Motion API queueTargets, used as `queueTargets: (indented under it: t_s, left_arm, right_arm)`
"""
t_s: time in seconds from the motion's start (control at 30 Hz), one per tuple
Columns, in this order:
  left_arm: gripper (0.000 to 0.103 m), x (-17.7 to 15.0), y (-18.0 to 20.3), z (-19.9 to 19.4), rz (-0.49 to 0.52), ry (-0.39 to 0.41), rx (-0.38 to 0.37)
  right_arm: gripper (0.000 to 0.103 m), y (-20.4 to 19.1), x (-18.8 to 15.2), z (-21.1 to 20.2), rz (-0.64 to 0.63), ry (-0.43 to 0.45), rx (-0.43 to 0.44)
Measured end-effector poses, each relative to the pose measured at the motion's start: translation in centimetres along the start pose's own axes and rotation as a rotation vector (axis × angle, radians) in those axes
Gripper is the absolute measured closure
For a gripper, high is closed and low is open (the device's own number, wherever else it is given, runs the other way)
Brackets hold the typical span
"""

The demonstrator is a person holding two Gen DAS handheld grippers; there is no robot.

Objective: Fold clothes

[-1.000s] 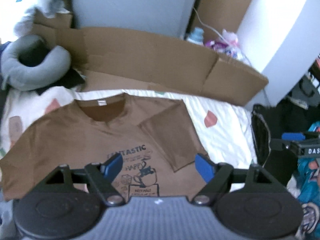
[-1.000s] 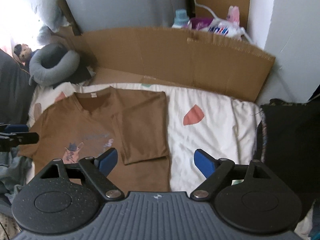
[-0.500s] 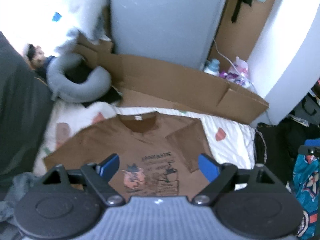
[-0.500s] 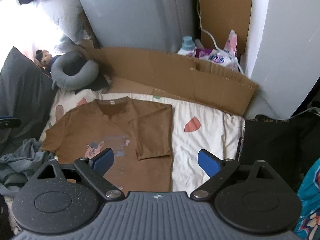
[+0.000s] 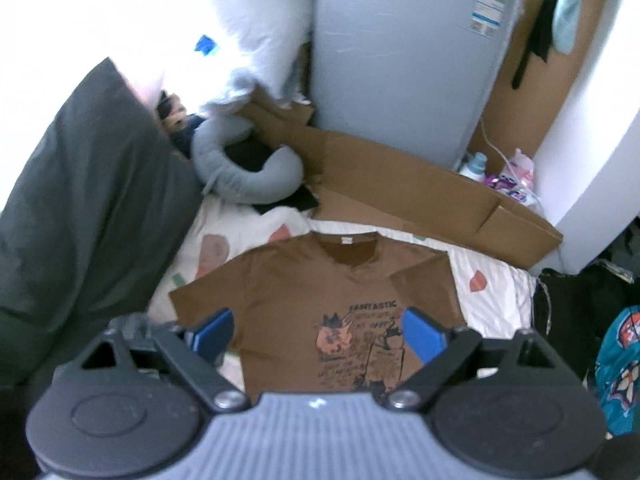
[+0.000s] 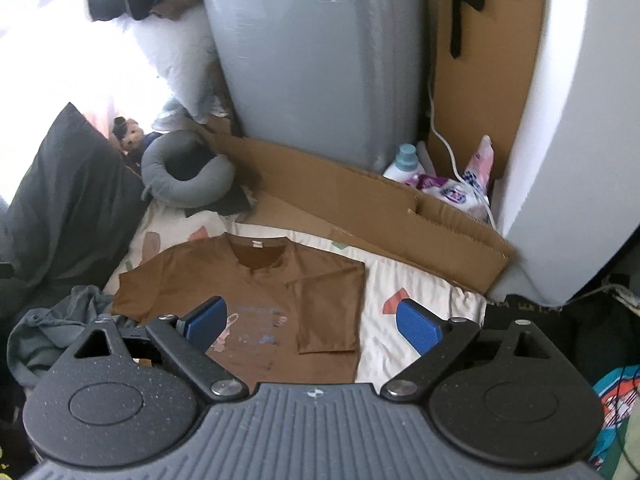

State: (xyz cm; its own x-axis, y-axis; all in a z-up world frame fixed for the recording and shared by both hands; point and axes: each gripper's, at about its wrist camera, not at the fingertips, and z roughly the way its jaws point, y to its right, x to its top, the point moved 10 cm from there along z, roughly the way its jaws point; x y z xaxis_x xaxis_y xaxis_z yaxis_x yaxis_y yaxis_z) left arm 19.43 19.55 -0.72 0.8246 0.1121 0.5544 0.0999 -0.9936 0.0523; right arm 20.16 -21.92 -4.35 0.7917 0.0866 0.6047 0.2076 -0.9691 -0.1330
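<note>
A brown T-shirt (image 5: 304, 292) (image 6: 224, 280) with a cartoon print lies flat on the white patterned sheet (image 6: 416, 288), neck hole at the far end. Its right side and sleeve (image 6: 328, 308) are folded inward over the body; the left sleeve still lies spread out. My left gripper (image 5: 316, 334) hangs well above the shirt, its jaws still opening, with nothing between the blue pads. My right gripper (image 6: 310, 326) is also high above the shirt's right part, open and empty.
A flattened cardboard box (image 6: 360, 204) borders the sheet's far side, with a grey appliance (image 6: 320, 60) behind it. A grey neck pillow (image 6: 184, 176) and a dark pillow (image 6: 68, 208) lie at the left. Crumpled grey cloth (image 6: 52, 320) sits near left, detergent bottle (image 6: 404, 164) at the back, dark bag (image 5: 576, 312) on the right.
Both grippers have risen away from the shirt, so it looks smaller and more of the room shows. Their jaws have spread a little wider. The shirt itself has not moved.
</note>
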Motion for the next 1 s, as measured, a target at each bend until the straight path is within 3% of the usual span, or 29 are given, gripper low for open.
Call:
queueTargets:
  t_s: [0.23, 0.63, 0.87, 1.0]
  left_arm:
    - [0.008, -3.0, -3.7, -2.5, -0.089, -0.016, 0.036]
    - [0.008, -7.4, -7.2, -6.8, -0.204, -0.040, 0.118]
    - [0.008, -7.4, -7.8, -6.8, -0.234, -0.019, 0.118]
    - [0.008, -7.6, -7.7, -5.7, -0.232, -0.021, 0.078]
  right_arm:
    - [0.008, -1.9, -0.3, -0.6, 0.017, -0.007, 0.028]
    - [0.007, -5.5, -5.1, 1.1, 0.066, -0.027, 0.116]
    - [0.007, -7.2, -7.8, 2.7, 0.078, -0.055, 0.153]
    - [0.008, -7.3, -8.3, 3.5, 0.101, -0.049, 0.167]
